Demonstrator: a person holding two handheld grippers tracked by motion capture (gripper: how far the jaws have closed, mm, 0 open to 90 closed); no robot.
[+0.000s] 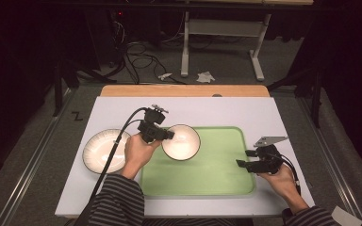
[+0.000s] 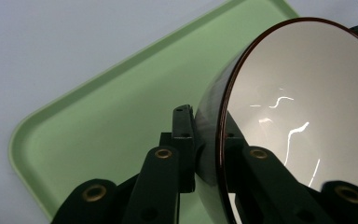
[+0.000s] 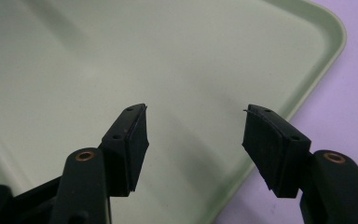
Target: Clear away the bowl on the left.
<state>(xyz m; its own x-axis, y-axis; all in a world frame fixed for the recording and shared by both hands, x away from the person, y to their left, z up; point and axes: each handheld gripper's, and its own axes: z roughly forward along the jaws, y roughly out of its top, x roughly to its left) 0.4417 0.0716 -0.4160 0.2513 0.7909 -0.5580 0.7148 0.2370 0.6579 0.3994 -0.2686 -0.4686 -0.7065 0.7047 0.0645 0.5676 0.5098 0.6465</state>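
My left gripper (image 1: 166, 135) is shut on the rim of a white bowl (image 1: 181, 141) with a dark outside and holds it over the left end of a green tray (image 1: 226, 165). In the left gripper view the bowl (image 2: 298, 112) is tilted on its side, its wall pinched between the jaws of my left gripper (image 2: 209, 140), with the tray (image 2: 112, 116) below. My right gripper (image 1: 245, 159) is open at the tray's right edge. In the right gripper view the jaws of my right gripper (image 3: 193, 140) stand wide apart, nothing between them, above the tray (image 3: 121, 60).
A white ribbed plate (image 1: 104, 150) lies on the white board (image 1: 245, 108) left of the tray. Past the table's wooden far edge (image 1: 184, 90) are floor cables and a metal stand (image 1: 224, 42).
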